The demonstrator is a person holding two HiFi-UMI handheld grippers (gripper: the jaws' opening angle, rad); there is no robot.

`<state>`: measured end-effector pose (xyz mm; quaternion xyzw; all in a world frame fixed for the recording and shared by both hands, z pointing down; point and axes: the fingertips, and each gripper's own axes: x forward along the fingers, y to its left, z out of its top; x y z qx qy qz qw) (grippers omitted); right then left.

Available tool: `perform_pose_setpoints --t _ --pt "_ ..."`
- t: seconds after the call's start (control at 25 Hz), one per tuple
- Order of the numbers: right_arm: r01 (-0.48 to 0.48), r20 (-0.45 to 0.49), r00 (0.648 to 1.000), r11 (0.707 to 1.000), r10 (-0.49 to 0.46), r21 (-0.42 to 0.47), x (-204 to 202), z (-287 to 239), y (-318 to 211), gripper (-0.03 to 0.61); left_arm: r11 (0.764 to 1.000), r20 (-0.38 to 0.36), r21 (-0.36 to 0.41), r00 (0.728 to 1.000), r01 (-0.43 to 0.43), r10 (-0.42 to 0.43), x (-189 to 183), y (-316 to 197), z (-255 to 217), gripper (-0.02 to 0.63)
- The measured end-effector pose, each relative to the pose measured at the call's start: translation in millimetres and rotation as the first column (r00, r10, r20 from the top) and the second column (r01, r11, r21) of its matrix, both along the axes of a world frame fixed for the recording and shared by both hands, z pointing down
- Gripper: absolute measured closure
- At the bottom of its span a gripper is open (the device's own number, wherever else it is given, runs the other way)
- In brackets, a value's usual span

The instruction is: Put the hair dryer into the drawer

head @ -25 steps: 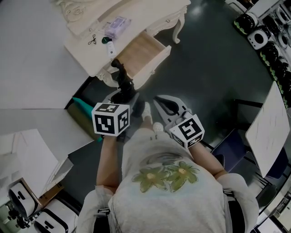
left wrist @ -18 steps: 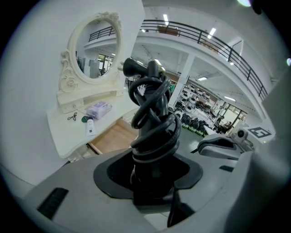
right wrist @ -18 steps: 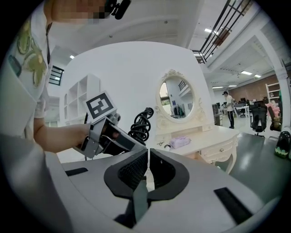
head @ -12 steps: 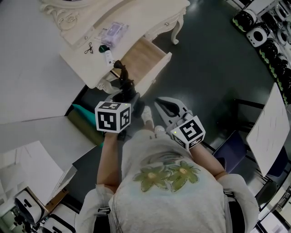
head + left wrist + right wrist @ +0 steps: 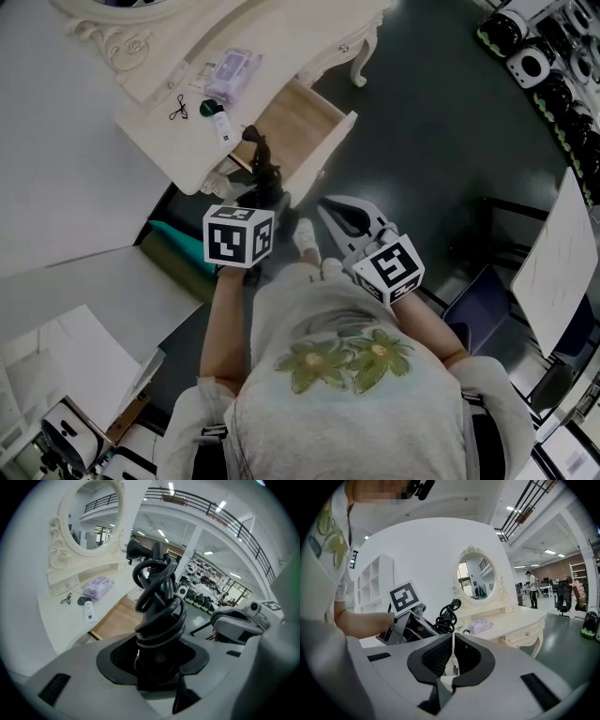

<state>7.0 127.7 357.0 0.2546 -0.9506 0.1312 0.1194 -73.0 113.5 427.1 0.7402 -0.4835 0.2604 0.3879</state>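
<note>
A black hair dryer (image 5: 261, 165) with its cord wound round it stands up between the jaws of my left gripper (image 5: 263, 194), which is shut on its lower end. In the left gripper view the hair dryer (image 5: 158, 616) fills the middle, with the open wooden drawer (image 5: 118, 620) behind and below it. Seen from the head view, the dryer hangs over the near left corner of the open drawer (image 5: 302, 120). My right gripper (image 5: 330, 208) is to the right of it, over the dark floor, shut and holding nothing. In the right gripper view its pads (image 5: 440, 656) meet.
The cream dressing table (image 5: 281, 37) bears a purple pack (image 5: 225, 67), a white tube (image 5: 222, 126) and a dark round lid (image 5: 207, 108); its oval mirror (image 5: 96, 520) stands behind. A teal thing (image 5: 178, 246) lies on the floor at the left. A white table (image 5: 561, 262) stands at the right.
Both grippers have moved forward toward the dressing table, the left still gripping the hair dryer, which now reaches the open drawer's near corner. The right gripper has stayed shut.
</note>
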Motion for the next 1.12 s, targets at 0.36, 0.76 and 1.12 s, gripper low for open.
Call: perform_pose_setpoints --t 0.36,0.76,1.12 --pt "-0.04 -0.012 0.999 0.999 0.04 -0.005 -15.0 6.8 -21.5 0.554 0.998 -0.002 -0.039 0.998 -0.057 0.057 -11.7 -25.9 20.7 0.413" --pt "-0.091 -0.016 0.996 0.996 0.091 -0.002 -21.1 13.0 -36.5 0.554 0.991 0.008 -0.056 0.993 -0.12 0.12 -16.9 -48.5 35.3 0.413" --pt "-0.097 -0.018 0.995 0.995 0.096 -0.009 -26.1 12.7 -52.6 0.554 0.986 0.023 -0.096 0.99 -0.134 0.137 -23.9 -62.8 50.1 0.413"
